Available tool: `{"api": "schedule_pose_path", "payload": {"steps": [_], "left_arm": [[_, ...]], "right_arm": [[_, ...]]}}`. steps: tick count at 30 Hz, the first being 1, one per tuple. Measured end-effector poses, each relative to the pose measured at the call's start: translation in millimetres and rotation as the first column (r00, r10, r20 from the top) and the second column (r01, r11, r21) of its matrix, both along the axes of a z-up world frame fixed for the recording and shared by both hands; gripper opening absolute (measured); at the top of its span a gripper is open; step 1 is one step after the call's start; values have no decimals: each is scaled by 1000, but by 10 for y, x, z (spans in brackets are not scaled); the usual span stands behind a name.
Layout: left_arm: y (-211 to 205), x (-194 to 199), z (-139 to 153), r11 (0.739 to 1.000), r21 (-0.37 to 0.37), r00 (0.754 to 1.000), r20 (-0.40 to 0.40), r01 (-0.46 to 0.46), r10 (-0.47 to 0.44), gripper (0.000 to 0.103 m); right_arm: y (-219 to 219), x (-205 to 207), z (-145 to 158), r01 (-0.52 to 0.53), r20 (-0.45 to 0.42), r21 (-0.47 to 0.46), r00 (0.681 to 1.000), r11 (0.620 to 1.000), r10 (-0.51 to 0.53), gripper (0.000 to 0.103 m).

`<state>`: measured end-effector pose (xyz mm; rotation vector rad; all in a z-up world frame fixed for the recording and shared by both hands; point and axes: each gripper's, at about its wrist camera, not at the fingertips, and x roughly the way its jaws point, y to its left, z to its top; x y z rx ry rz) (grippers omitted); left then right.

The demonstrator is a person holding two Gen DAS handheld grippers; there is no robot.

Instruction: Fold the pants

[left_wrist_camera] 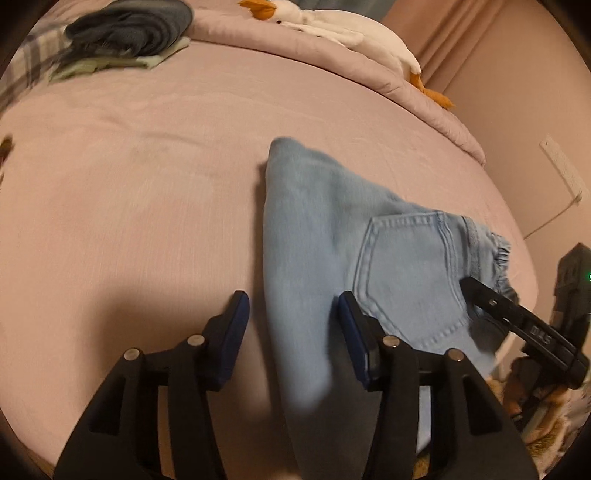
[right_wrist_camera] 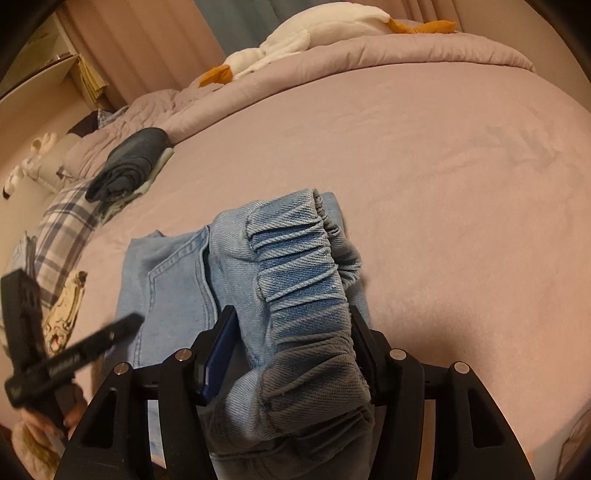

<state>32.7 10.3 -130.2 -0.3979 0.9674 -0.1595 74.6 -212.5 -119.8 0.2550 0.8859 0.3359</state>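
Light blue jeans lie on the pink bed sheet, back pocket up, elastic waistband at the right. My left gripper is open just above them; a blurred fold of denim passes between its fingers. My right gripper stands at the waistband, whose gathered elastic bunches up between its fingers; whether the pads press on it I cannot tell. The right gripper's finger shows in the left wrist view on the waistband edge. The left gripper's finger shows blurred at the left of the right wrist view.
A folded dark grey garment lies on a pale green one at the far left. A white plush goose lies on the rolled pink duvet at the back. A plaid cloth lies left. The bed edge drops off right.
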Motion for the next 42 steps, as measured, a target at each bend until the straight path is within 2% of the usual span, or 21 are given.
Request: {"api": "schedule_pose_path", "payload": {"steps": [3, 13, 15, 19, 42], "left_arm": [[36, -156, -44, 1000, -24, 1000, 14, -7, 7, 50], [-92, -502, -23, 998, 11, 998, 20, -59, 59, 51], [-132, -498, -13, 998, 21, 998, 15, -55, 55, 51], [-105, -540, -21, 998, -5, 998, 6, -55, 55, 52], [-85, -627, -35, 999, 0, 999, 16, -50, 50, 54]], "right_arm": [[0, -7, 2, 6, 8, -6, 1000, 1000, -6, 56], [25, 1, -5, 3, 23, -39, 1000, 999, -2, 61], [47, -23, -4, 9, 30, -57, 1000, 998, -7, 62], [101, -61, -1, 27, 51, -104, 998, 994, -22, 63], [97, -63, 0, 37, 48, -103, 998, 994, -33, 65]]}}
